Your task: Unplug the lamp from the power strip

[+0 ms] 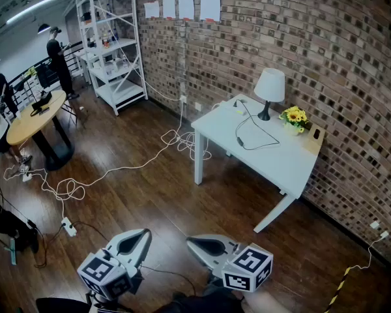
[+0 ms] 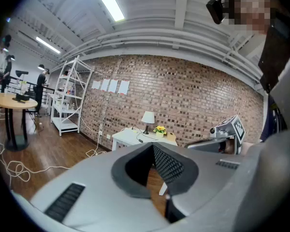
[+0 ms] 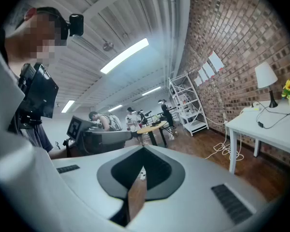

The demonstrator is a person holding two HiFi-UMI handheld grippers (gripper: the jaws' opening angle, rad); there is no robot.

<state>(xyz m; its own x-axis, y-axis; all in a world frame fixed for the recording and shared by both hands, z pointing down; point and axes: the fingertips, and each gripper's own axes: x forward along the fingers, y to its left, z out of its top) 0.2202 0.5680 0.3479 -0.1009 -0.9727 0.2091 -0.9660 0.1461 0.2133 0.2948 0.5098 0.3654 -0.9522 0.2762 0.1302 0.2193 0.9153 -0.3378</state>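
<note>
Yellow flowers (image 1: 294,115) in small pot (image 1: 292,128) on white table (image 1: 280,158), beside lamp (image 1: 270,90).

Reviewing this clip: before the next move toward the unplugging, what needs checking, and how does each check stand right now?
1. Lamp in sight, upright on the white table: ok.
2. Black cord traceable across the tabletop: ok.
3. Power strip and plug located: cannot tell, too small from here.
4. Left gripper shut, nothing between its jaws: ok.
5. Right gripper shut, nothing between its jaws: ok.
6. Grippers close enough to the table to work: not ok, both far from it.
</note>
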